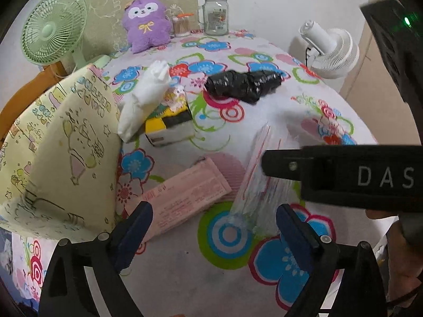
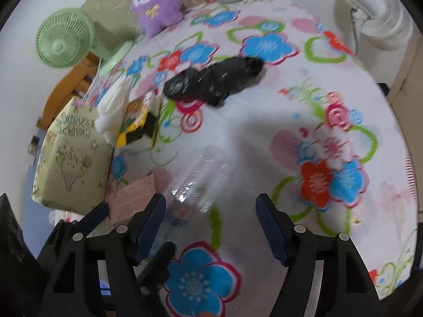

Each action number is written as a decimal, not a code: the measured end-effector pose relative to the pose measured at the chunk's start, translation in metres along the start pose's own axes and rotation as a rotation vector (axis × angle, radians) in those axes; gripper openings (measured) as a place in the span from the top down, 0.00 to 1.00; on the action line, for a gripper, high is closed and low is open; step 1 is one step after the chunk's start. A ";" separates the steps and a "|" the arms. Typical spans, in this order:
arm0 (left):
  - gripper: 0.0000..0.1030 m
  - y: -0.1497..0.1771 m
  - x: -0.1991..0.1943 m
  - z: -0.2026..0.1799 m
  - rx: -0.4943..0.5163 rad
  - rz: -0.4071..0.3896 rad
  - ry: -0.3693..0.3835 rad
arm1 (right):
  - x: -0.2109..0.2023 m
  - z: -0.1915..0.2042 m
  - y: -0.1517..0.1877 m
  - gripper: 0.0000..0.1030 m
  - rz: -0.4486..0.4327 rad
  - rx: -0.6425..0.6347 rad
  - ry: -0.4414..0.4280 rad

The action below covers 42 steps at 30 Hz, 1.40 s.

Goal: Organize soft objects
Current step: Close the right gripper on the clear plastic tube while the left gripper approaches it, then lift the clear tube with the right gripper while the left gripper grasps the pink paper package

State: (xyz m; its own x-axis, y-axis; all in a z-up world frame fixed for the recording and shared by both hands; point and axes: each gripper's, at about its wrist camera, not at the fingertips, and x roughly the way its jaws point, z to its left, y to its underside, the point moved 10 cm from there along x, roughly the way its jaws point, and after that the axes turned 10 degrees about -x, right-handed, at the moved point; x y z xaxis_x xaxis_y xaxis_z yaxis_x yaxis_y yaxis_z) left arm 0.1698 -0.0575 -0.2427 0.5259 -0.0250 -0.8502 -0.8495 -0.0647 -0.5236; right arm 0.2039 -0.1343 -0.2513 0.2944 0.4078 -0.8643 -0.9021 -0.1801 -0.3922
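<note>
**Clear plastic pack stands between two wide grippers**

Clear plastic wrapping, a soft transparent pack (image 1: 260, 182), sits on the flowered cloth (image 1: 169, 269). The left gripper (image 1: 214, 233) is spread wide, the pack at its 1 o'clock, untouched. The right gripper (image 2: 210, 227) gapes too, the pack at its 11 o'clock. A pink packet (image 1: 185, 200) lies at the pack's 9 o'clock; a black bundle (image 1: 243, 85) at 12.

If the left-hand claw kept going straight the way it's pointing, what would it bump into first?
Most likely the clear crinkly plastic bag, which lies just ahead between the open fingers of the left gripper. Depth is hard to judge; it might meet the flowered cloth first.
</note>
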 end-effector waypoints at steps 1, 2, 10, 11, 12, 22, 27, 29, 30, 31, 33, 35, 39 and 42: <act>0.07 0.003 0.003 0.000 0.006 0.011 -0.001 | 0.001 0.002 -0.001 0.24 -0.006 -0.010 0.006; 0.06 0.005 0.004 0.000 0.009 0.018 -0.001 | 0.003 0.005 -0.002 0.22 -0.001 -0.021 0.015; 0.05 0.007 0.007 0.004 0.009 0.030 0.010 | 0.014 0.019 -0.006 0.34 -0.013 -0.157 0.155; 0.05 0.007 0.008 0.004 0.008 0.033 0.013 | 0.013 0.017 -0.007 0.38 -0.016 -0.153 0.153; 0.05 0.008 0.008 0.004 0.008 0.033 0.013 | 0.013 0.016 -0.008 0.45 -0.021 -0.142 0.140; 0.04 0.005 0.005 -0.007 0.019 0.036 0.042 | 0.001 0.000 -0.022 0.75 -0.100 -0.040 0.072; 0.05 -0.002 0.005 -0.002 -0.012 0.036 0.042 | -0.017 -0.014 -0.033 0.77 -0.157 0.010 0.062; 0.05 -0.005 0.007 -0.003 -0.024 0.037 0.046 | -0.025 -0.021 -0.036 0.78 -0.177 0.024 0.065; 0.04 -0.006 0.007 -0.003 -0.027 0.036 0.047 | -0.028 -0.023 -0.037 0.78 -0.182 0.028 0.067; 0.04 -0.008 0.008 -0.005 -0.029 0.035 0.046 | -0.031 -0.025 -0.038 0.78 -0.188 0.031 0.069; 0.04 -0.009 0.012 -0.006 -0.016 0.038 0.026 | -0.036 -0.030 -0.039 0.78 -0.197 0.037 0.071; 0.05 -0.007 0.017 -0.007 0.006 0.045 0.001 | -0.039 -0.033 -0.039 0.78 -0.201 0.041 0.072; 0.05 -0.010 0.020 -0.003 0.033 0.031 -0.049 | -0.041 -0.038 -0.037 0.78 -0.205 0.052 0.067; 0.01 -0.009 0.024 -0.002 0.051 0.035 -0.085 | -0.040 -0.039 -0.037 0.78 -0.206 0.059 0.059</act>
State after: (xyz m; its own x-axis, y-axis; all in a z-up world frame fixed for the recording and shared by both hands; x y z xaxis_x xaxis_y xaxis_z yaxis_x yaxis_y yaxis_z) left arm 0.1904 -0.0598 -0.2577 0.4922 0.0582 -0.8685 -0.8695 -0.0146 -0.4937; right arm 0.2374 -0.1788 -0.2140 0.4906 0.3775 -0.7854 -0.8374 -0.0450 -0.5447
